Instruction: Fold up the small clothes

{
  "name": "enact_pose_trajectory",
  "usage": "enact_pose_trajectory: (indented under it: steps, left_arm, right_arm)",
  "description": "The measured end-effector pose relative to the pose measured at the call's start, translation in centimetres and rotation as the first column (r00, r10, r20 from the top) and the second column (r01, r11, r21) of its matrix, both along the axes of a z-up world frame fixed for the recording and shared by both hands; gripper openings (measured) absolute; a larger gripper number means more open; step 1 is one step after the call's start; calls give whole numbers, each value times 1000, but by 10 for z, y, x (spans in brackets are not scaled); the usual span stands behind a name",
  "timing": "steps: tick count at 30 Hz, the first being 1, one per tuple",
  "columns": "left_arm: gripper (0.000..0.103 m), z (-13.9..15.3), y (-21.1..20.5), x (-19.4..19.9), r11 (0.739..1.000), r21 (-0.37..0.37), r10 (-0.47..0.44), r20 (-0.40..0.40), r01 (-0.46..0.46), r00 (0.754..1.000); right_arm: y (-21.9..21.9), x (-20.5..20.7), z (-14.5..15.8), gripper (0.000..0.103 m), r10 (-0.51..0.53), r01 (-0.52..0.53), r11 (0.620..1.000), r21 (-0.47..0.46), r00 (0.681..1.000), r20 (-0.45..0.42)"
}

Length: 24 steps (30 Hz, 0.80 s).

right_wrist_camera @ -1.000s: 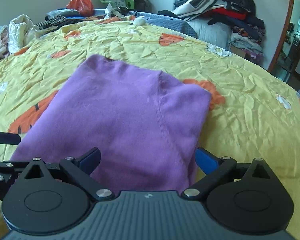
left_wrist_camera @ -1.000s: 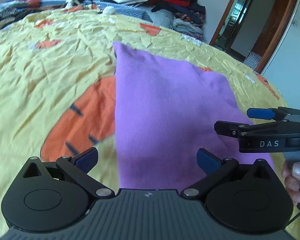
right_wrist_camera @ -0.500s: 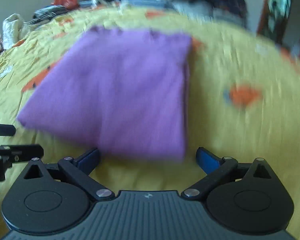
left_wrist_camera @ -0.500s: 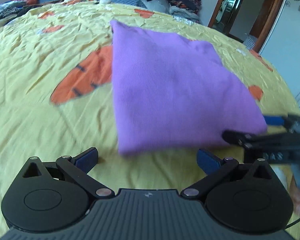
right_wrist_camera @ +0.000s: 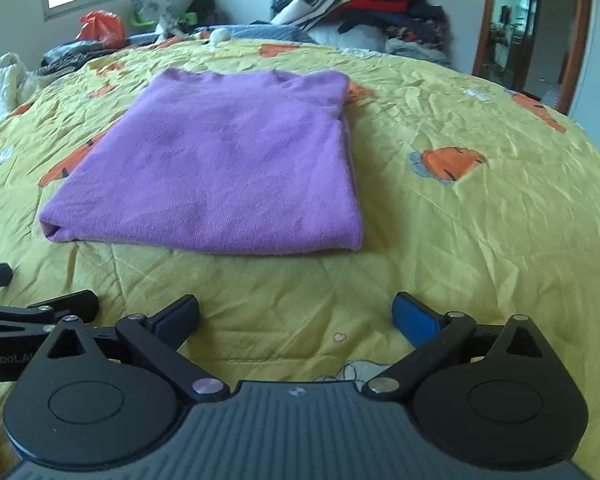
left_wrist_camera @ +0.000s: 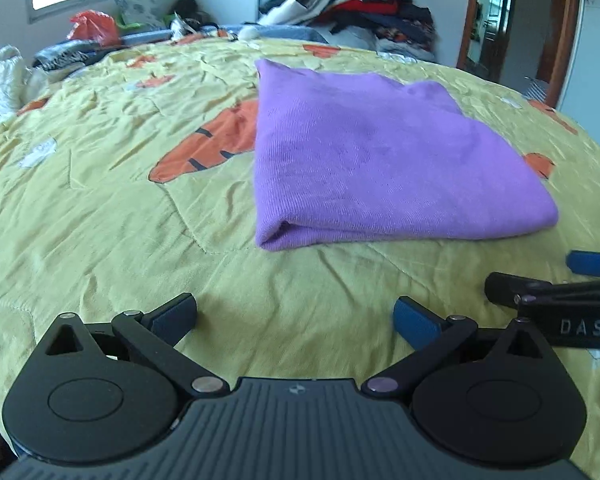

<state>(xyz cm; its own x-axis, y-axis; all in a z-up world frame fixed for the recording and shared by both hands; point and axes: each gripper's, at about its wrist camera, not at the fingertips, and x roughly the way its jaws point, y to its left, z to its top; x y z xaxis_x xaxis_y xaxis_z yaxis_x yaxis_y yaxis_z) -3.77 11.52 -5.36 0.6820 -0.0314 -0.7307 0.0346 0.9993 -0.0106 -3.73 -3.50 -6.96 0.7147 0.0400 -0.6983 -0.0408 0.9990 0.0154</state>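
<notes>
The wide bed under its yellow quilted cover with orange carrot prints (left_wrist_camera: pixel 112 200) fills both my views. The folded purple knit sweater (right_wrist_camera: pixel 228 164) lies flat on the cover's middle, far from the heap of dark clothes (right_wrist_camera: pixel 364 4) piled past the quilt's far edge. A second ago I had both tools right over the sweater's near hem; now I have pulled them back and up, so bare quilt shows between them and the sweater. I take that to mean this fold is finished and released. The sweater's long axis runs away from me, rounded fold edge nearest me, neckline end towards the clothes heap. My left gripper (left_wrist_camera: pixel 296 318) and right gripper (right_wrist_camera: pixel 296 314) both have their fingers spread wide, holding nothing, side by side just short of the sweater.
</notes>
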Motion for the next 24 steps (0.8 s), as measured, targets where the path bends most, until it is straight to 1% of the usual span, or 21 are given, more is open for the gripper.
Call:
enact_pose_trajectory:
  steps: [4,8,24]
  left_arm:
    - [103,1,-1,1,1000,-1,23,-5,-23,1000]
    - [103,0,-2,-1,1000,7,18,6,-18,1000]
    - [103,-1,-3,-1,1000,9,15,8,-15,1000]
  right_arm:
    - [-1,2,0,103,-13,13,1000,-1,1000,5]
    - [-1,1,-1,103,-10,10,1000,-1,1000,11]
    - [-1,0,-2,103,-1,1,1000,-2,1000,14]
